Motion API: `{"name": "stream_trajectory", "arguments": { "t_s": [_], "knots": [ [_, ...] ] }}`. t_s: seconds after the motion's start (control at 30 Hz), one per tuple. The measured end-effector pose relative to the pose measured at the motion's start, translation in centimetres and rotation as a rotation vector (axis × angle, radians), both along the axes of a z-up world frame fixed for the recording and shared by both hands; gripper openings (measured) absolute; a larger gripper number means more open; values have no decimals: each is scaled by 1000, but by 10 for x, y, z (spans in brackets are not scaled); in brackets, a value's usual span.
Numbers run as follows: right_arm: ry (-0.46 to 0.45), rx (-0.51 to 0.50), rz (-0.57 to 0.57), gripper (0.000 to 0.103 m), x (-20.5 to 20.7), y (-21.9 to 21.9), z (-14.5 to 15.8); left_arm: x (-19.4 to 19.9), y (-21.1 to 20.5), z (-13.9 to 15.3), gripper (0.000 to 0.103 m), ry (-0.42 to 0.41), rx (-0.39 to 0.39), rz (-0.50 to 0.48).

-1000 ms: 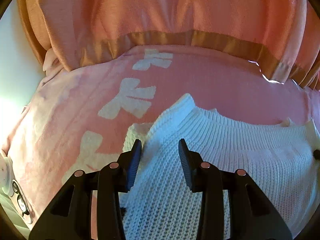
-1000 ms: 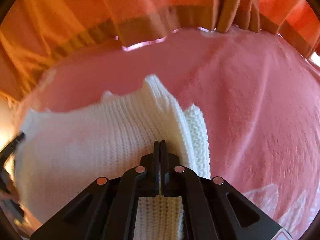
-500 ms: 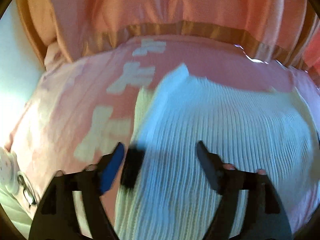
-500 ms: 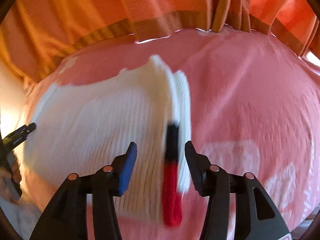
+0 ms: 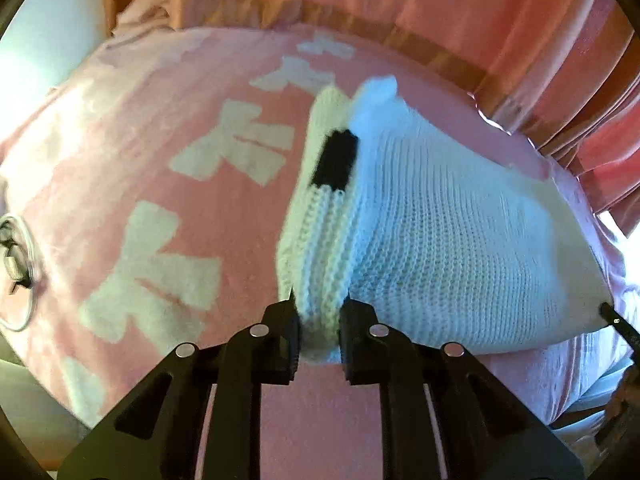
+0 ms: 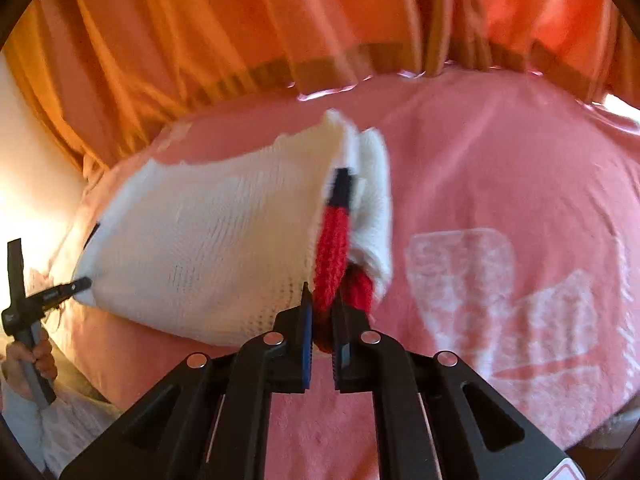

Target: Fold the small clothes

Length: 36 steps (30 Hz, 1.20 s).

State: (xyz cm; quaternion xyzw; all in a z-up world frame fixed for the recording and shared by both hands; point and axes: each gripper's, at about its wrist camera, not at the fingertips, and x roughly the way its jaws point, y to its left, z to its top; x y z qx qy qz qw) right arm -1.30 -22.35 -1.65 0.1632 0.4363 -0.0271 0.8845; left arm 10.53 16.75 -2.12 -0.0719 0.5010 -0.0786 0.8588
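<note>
A small white knitted sweater [image 5: 452, 248] lies on a pink blanket [image 5: 160, 184]; it also shows in the right wrist view [image 6: 208, 240]. My left gripper [image 5: 318, 332] is shut on the near left corner of the sweater, a white ribbed fold with a black band [image 5: 336, 160]. My right gripper [image 6: 322, 320] is shut on the near right corner, on a red knitted part [image 6: 334, 256] with a black band above it. The sweater stretches between the two grippers. The left gripper also shows at the left edge of the right wrist view [image 6: 76, 284].
The pink blanket has white bow shapes [image 5: 152, 272] and covers the whole work surface. An orange curtain [image 6: 240, 32] hangs behind it. A white object with a cord [image 5: 16, 264] lies at the far left edge.
Both grippers pulled back toward the near edge of the sweater, opened, then shut on its near corners. A black and red knitted band has come into view.
</note>
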Motion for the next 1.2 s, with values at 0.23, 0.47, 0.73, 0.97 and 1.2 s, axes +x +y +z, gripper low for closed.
{"name": "stream_trajectory", "arguments": {
  "t_s": [0.23, 0.47, 0.73, 0.97, 1.2],
  "knots": [
    [253, -107, -34, 6, 6, -4, -54, -18, -1, -24, 15, 66, 120, -2],
    [129, -71, -59, 18, 10, -5, -6, -29, -14, 11, 38, -23, 126, -27],
    [20, -194, 65, 49, 105, 10, 40, 38, -65, 70, 80, -219, 156, -85],
    [95, -205, 38, 49, 184, -2, -3, 127, -96, 15, 80, -128, 235, -70],
    [116, -50, 37, 7, 196, -23, -17, 154, -75, -16, 27, -46, 160, -37]
  ]
}}
